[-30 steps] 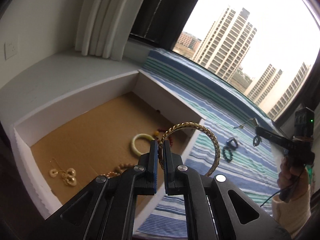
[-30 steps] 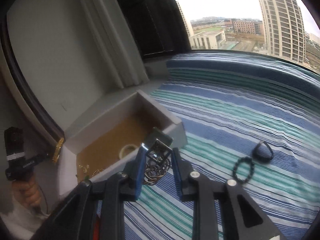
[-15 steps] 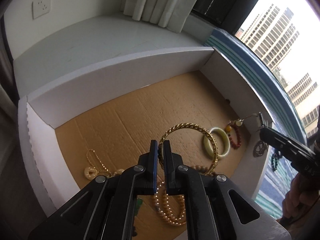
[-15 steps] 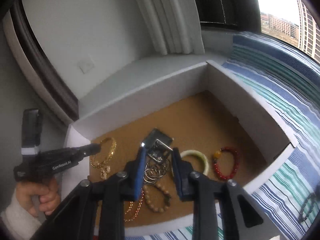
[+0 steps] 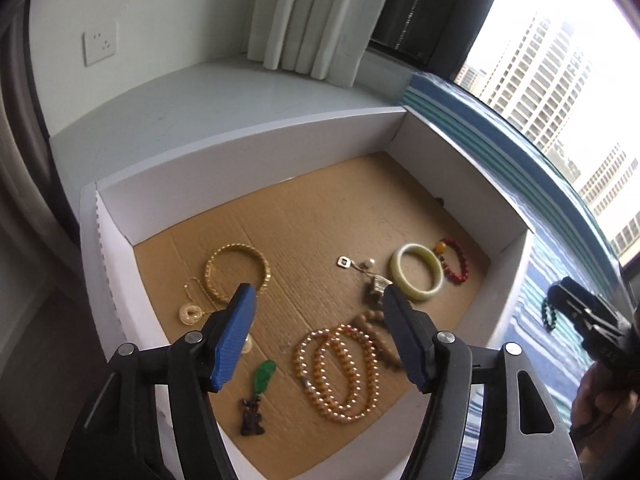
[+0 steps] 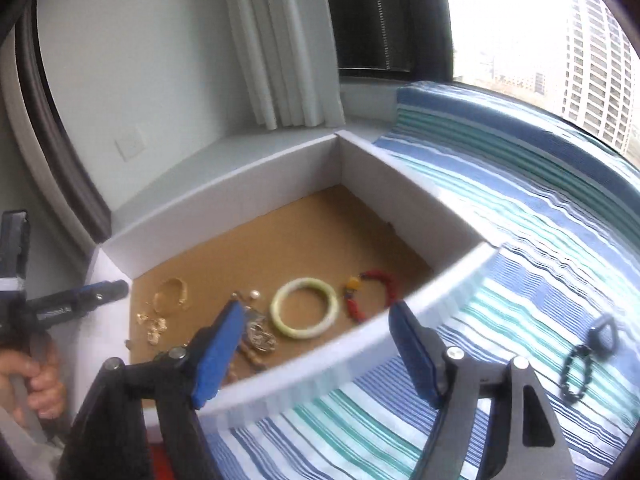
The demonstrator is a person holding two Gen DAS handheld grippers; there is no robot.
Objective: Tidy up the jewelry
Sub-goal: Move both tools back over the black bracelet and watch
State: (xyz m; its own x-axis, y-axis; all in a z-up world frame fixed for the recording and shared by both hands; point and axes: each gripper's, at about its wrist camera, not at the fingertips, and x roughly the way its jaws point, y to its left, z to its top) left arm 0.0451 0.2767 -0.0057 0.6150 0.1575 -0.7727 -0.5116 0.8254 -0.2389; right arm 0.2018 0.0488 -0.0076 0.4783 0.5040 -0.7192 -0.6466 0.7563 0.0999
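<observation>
Opening over the white cardboard box (image 5: 248, 152), the left gripper (image 5: 316, 308) has empty jaws above the gold bangle (image 5: 237, 274) at left centre, while the right gripper (image 6: 316, 320), also opening and empty, hovers above the silver keychain (image 6: 260, 334), probably because both pieces now lie released inside.

- Box (image 5: 248, 148) sits on ledge, striped cloth (image 6: 520, 216) along its right side.
- In box, left wrist view: chain bangle (image 5: 237, 276) left; smooth bangle (image 5: 417, 272) right, bead bracelet (image 5: 456, 261) just beside it, further right.
- Pearl strand (image 5: 340, 372) nearer front, btwn them; leaf pendant (image 5: 262, 376) to its left.
- On cloth, right of box: dark bead bracelet (image 6: 576, 372), ring (image 6: 602, 336) just behind it.
</observation>
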